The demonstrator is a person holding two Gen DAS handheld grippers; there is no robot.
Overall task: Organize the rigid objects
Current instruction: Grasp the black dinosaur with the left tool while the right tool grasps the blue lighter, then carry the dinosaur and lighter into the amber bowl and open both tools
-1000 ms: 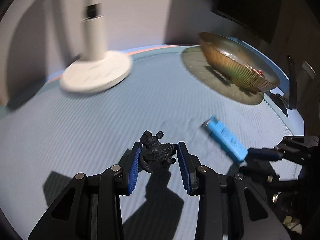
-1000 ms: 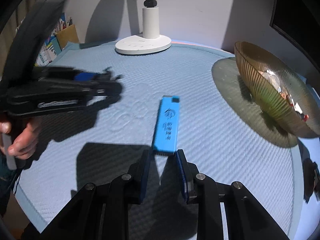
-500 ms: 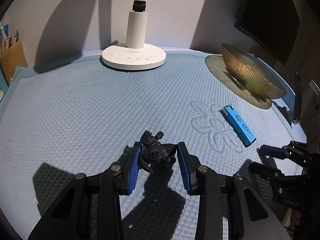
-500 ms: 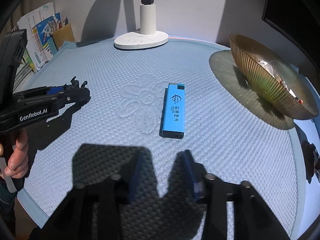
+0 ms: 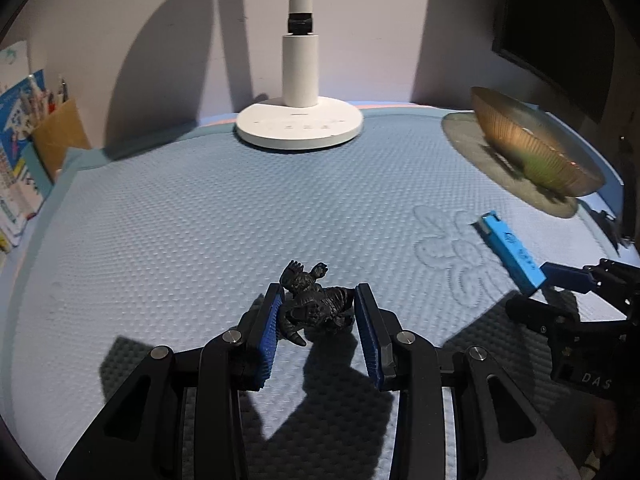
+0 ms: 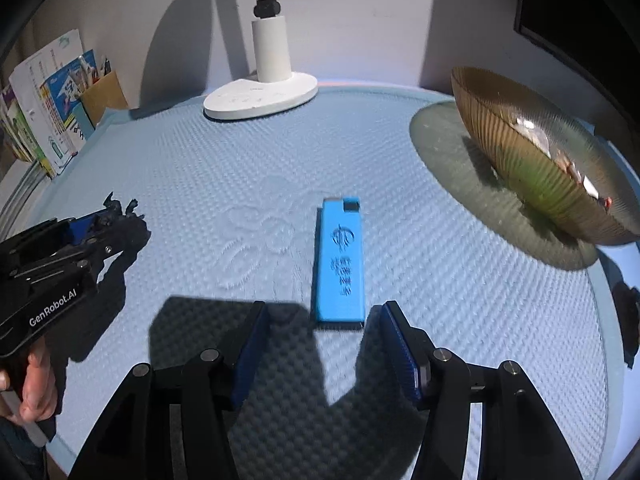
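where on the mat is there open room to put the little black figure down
The widest bare stretch of the mat runs from the lamp base forward to the left gripper, which is shut on the black figure. It is crowded on the right: the blue lighter, the open right gripper and the glass bowl.

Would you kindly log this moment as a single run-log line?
left gripper: shut on black figurine | right gripper: jaws just opening, open, near blue lighter | bowl: waiting
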